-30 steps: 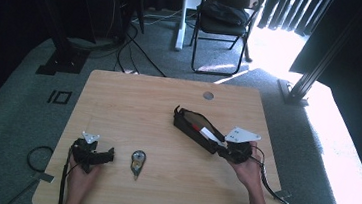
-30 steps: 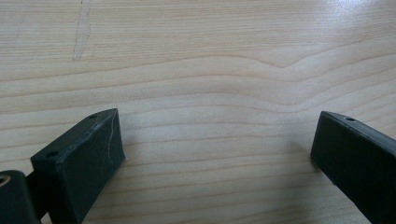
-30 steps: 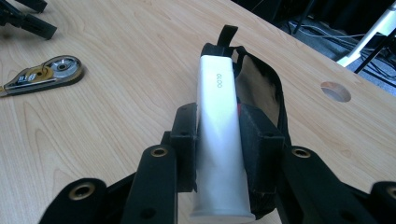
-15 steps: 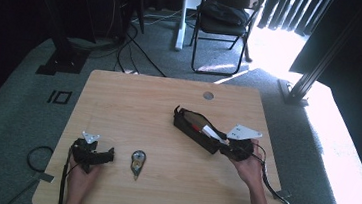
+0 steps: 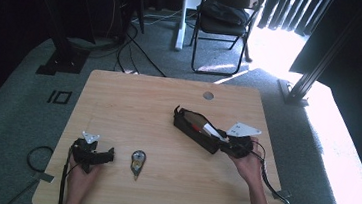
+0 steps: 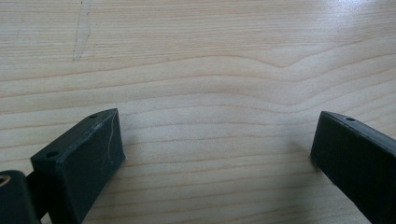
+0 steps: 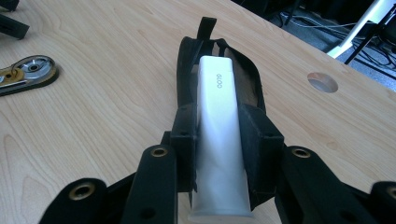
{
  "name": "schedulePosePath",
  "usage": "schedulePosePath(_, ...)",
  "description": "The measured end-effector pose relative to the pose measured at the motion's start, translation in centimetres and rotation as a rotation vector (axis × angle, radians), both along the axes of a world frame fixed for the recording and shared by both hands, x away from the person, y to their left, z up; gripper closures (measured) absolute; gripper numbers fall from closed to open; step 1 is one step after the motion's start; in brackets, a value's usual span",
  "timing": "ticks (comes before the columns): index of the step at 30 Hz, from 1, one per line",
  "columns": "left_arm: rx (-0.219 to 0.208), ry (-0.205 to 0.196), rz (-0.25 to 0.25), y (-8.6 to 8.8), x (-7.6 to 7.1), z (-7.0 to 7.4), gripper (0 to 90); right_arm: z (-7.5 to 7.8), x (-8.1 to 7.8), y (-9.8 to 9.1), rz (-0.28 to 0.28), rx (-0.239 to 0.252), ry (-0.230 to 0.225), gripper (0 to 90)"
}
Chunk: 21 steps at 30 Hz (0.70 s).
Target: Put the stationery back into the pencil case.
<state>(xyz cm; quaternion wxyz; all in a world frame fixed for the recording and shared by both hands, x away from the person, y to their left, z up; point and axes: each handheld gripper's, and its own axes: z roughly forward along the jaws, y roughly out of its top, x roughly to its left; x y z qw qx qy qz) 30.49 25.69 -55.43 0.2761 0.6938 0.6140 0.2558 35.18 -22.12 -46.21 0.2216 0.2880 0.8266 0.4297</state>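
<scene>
An open black pencil case lies on the wooden table, right of centre. A white glue tube labelled GLOO reaches into the case's mouth, with the case around its far end. My right gripper is shut on the tube, one pad on each side. From above, the right gripper sits at the case's near-right end with the tube ahead of it. My left gripper rests at the table's front left, and in its own view the left gripper is open over bare wood.
A small tape dispenser lies between the two hands, also visible as the dispenser in the right gripper view. A round cable hole is near the table's far edge. Behind the table stand a folding chair and floor cables.
The right hand has shifted only slightly, still gripping the tube at the case. The left gripper has stayed where it was.
</scene>
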Motion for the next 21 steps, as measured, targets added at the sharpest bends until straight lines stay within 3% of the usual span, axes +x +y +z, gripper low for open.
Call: schedulePosePath(21,0.000,0.000,0.000,0.00,0.00,0.00,2.6,0.11,0.74,0.25,-0.012,0.003,0.000,68.2)
